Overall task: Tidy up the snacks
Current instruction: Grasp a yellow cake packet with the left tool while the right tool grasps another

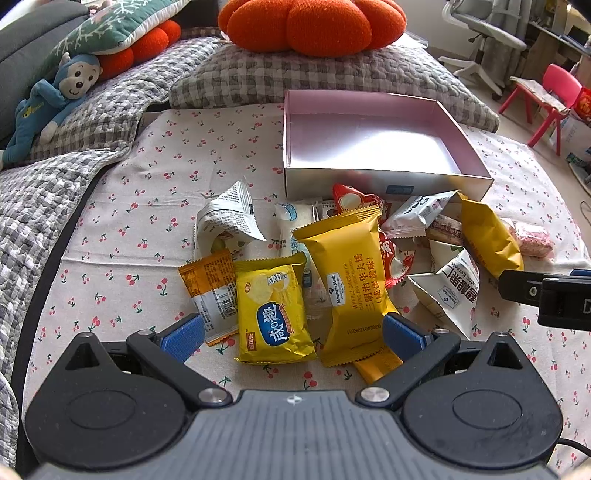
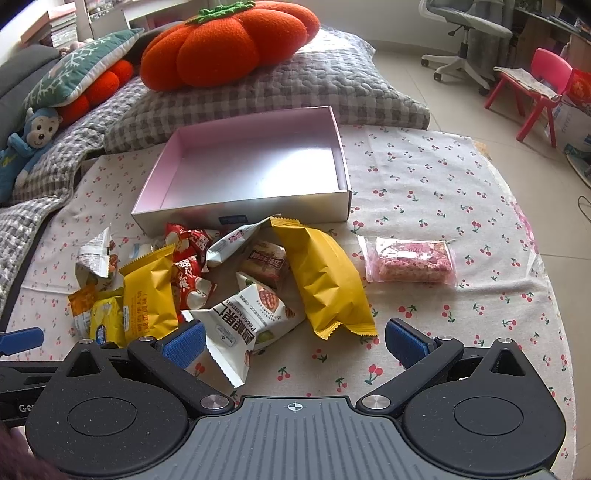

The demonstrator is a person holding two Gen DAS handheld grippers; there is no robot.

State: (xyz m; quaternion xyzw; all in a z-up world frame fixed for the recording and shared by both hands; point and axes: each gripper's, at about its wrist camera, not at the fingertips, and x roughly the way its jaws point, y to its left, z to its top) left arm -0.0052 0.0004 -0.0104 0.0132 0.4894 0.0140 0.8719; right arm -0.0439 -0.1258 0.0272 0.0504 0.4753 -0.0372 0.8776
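A pile of snack packets lies on the cherry-print cloth in front of an empty pink box (image 1: 373,147) (image 2: 258,166). My left gripper (image 1: 293,338) is open and empty, low over a small yellow chip packet (image 1: 273,314) and a yellow waffle packet (image 1: 351,284). My right gripper (image 2: 293,341) is open and empty, just before a white pecan packet (image 2: 243,321) and a large yellow packet (image 2: 325,284). Red packets (image 2: 188,266) and a clear bag of pink bars (image 2: 410,260) lie nearby. The right gripper's tip (image 1: 517,288) shows at the left view's right edge.
Grey checked pillows (image 2: 280,88) with an orange pumpkin cushion (image 2: 221,40) lie behind the box. A blue monkey toy (image 1: 48,99) sits at far left. An office chair (image 2: 465,33) and a pink child's chair (image 2: 535,85) stand on the floor at right.
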